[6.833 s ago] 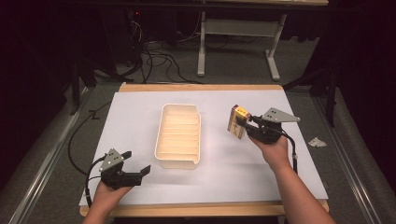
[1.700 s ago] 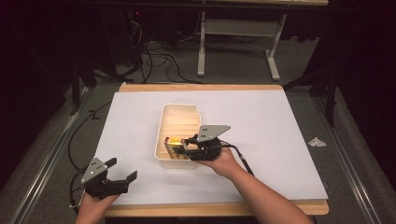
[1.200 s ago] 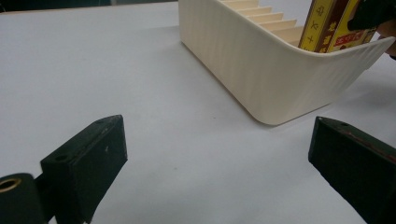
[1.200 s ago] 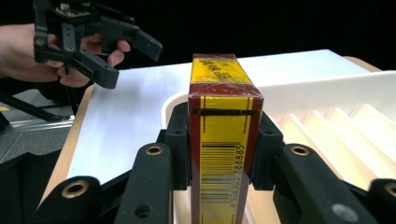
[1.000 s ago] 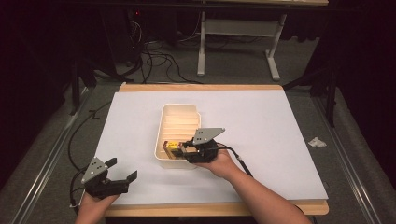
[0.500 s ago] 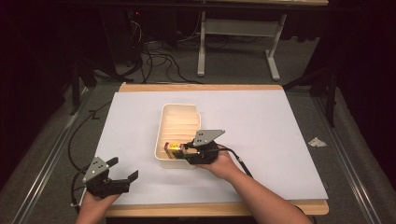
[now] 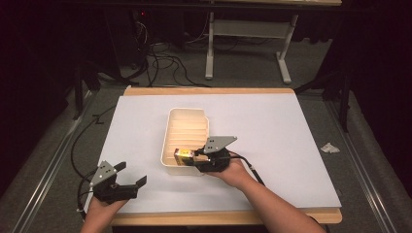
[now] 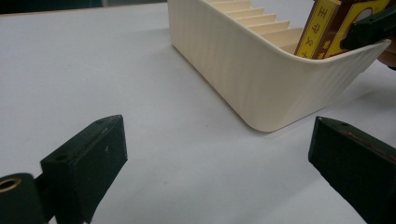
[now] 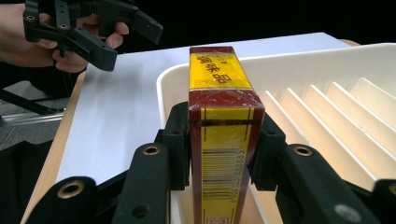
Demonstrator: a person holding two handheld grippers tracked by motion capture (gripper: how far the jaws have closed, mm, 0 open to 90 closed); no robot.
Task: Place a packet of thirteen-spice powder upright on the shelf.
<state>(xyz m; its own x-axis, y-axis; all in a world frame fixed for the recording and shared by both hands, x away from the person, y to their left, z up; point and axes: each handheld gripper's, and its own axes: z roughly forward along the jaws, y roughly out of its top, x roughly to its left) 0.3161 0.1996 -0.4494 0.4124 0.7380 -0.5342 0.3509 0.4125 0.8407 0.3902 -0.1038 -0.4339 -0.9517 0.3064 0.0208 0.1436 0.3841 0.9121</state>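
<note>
A yellow and dark red box lies in the near end of a cream slotted tray at the table's middle. My right gripper is shut on the box, both jaws pressed to its sides, as the right gripper view shows with the box lying along the tray's near end. My left gripper stands open near the table's front left corner with nothing between its jaws. In the left gripper view the tray's rounded corner is ahead, with the box sticking up behind its wall.
White paper covers the wooden table. The tray's slots beyond the box hold nothing. A crumpled scrap lies on the floor at the right. Cables and a desk frame sit behind the table.
My right gripper carried the box from the table's right side to the tray and has lowered it into the near end. My left gripper has drawn back toward the front left corner.
</note>
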